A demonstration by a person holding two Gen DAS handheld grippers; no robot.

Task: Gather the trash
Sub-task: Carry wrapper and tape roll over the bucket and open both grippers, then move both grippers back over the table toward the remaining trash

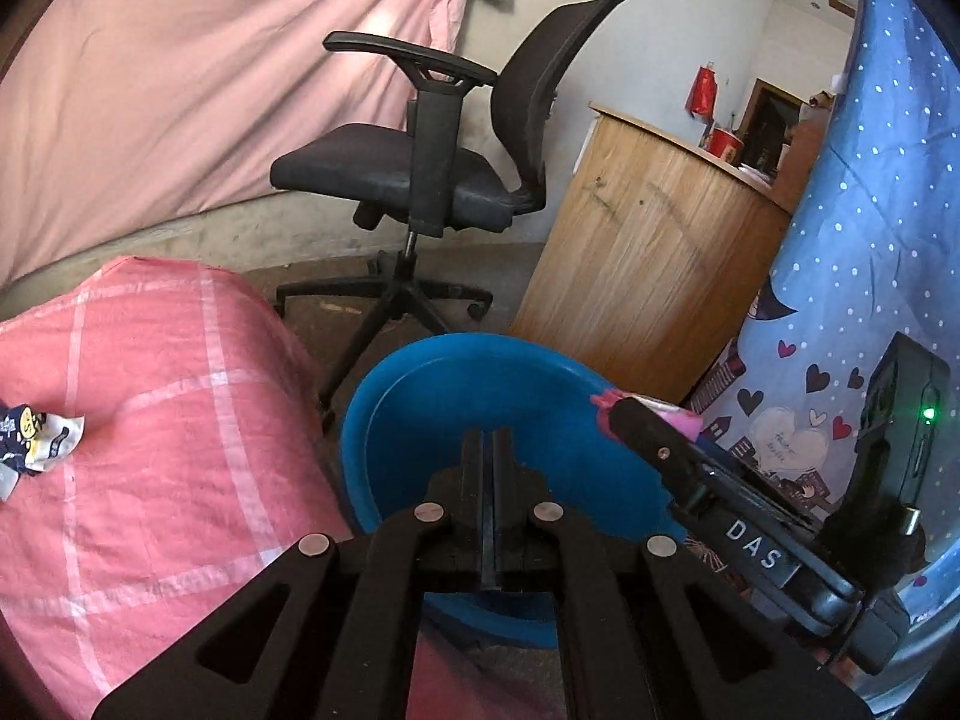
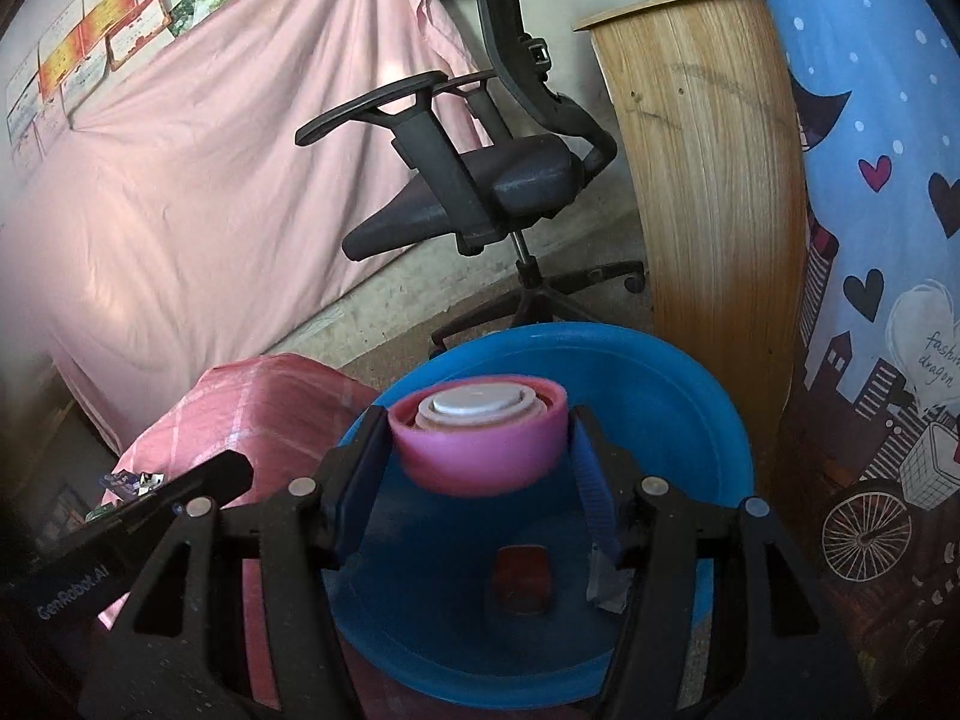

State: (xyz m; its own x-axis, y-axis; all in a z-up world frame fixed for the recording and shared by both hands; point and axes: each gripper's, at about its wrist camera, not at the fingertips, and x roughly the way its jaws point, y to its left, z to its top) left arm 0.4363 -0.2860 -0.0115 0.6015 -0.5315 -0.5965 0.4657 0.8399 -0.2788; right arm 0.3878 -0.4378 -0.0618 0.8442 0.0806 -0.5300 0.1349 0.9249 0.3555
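A blue plastic basin (image 1: 420,384) stands on the floor and also shows in the right wrist view (image 2: 690,396). My right gripper (image 2: 477,450) is shut on a pink round container (image 2: 480,456) with a white cap, held over the basin. A small red-brown piece (image 2: 521,579) lies inside the basin. My left gripper (image 1: 487,450) is shut and empty, above the basin's near side. The right gripper (image 1: 624,414) reaches in from the right there. A crumpled wrapper (image 1: 36,438) lies on the pink checked cloth (image 1: 180,420) at left; it also shows in the right wrist view (image 2: 135,480).
A black office chair (image 1: 432,168) stands behind the basin. A curved wooden cabinet (image 1: 648,252) is to its right. A blue patterned cloth (image 1: 870,240) hangs at far right. A pink sheet (image 1: 180,90) covers the back left wall.
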